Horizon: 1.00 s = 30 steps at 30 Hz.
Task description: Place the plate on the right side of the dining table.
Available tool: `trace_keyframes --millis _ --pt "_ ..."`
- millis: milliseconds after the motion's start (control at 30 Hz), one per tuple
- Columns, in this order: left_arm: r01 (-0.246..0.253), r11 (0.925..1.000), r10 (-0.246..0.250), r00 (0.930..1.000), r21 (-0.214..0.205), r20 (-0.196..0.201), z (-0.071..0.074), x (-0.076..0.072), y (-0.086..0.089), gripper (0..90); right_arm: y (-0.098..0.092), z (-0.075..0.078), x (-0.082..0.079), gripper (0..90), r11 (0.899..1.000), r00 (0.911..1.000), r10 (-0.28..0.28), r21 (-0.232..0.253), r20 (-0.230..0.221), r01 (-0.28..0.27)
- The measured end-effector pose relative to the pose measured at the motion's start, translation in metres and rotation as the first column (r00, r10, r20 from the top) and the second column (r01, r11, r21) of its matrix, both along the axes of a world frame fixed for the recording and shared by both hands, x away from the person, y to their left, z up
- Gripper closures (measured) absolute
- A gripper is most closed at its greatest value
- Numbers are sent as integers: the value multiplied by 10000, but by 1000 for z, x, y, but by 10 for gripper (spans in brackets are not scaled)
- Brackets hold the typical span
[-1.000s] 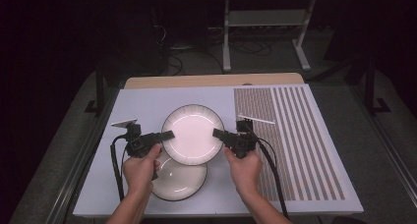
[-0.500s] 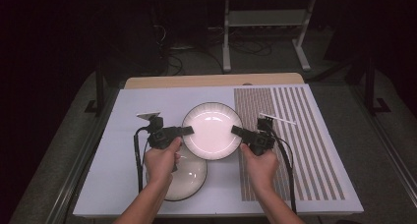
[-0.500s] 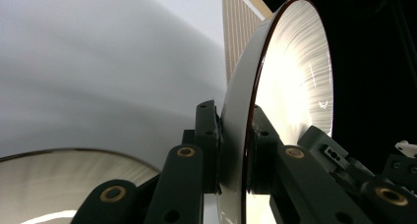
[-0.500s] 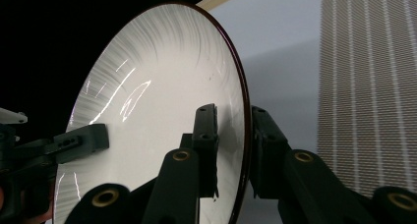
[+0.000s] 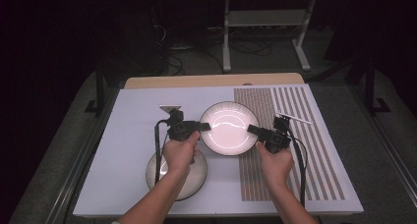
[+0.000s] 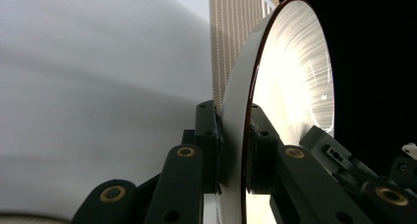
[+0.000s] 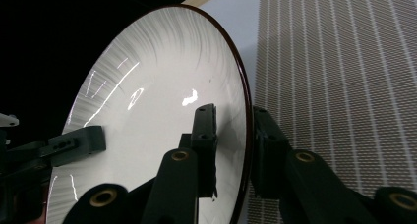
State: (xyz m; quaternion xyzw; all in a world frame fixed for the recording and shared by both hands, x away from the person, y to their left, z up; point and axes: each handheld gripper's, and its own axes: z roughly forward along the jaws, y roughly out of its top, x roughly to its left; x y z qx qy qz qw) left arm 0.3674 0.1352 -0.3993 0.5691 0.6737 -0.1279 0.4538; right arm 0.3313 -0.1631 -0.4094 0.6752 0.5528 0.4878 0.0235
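Left gripper (image 5: 204,126) clamps the left rim of the white plate (image 5: 229,128); the left gripper view shows its jaws pinching the rim from both faces. Right gripper (image 5: 254,130) clamps the opposite, right rim in the same manner, as the right gripper view confirms. Both hands (image 5: 180,153) support the load together.

Nearest the front edge of the table (image 5: 128,135), a second plate (image 5: 192,177) lies flat, partly under the left hand. Beyond it, the held plate hangs above the middle of the table, straddling the boundary between the plain surface and the striped mat (image 5: 295,145) that covers the right portion.

Step in hand, by judgement: two-handed carry of the plate, probably towards the striped mat. The next move calls for matched travel of both grippers, then a level descent before either grip is released; uneven motion could tip or drop the plate.

Orientation: the plate sits roughly level, face upward. Being round, it has no long axis; the line between the two grip points runs parallel to the front edge.
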Motion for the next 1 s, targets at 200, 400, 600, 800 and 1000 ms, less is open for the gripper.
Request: trace_keyframes --millis 200,400,600,800,1000 --pt "225 9997 -225 9997 -32 -115 -3 8 -21 788 -19 -1 2 744 9996 9996 -252 -93 -101 251" --pt "490 9988 -491 9988 -19 -70 -7 14 -47 789 -40 -2 4 743 9985 9983 -538 -125 -232 536" --pt "589 9982 -590 9982 -73 -106 -12 19 -66 788 -57 -4 4 743 9974 9974 -674 -284 -246 667" --pt "798 9968 -798 9968 -65 -72 -17 24 -89 788 -78 -6 3 742 9943 9940 -1030 -313 -369 1019" --pt "1121 9937 -1121 9937 -56 -67 -23 31 -116 787 -102 -10 2 742 9904 9904 -1326 -454 -390 1308"
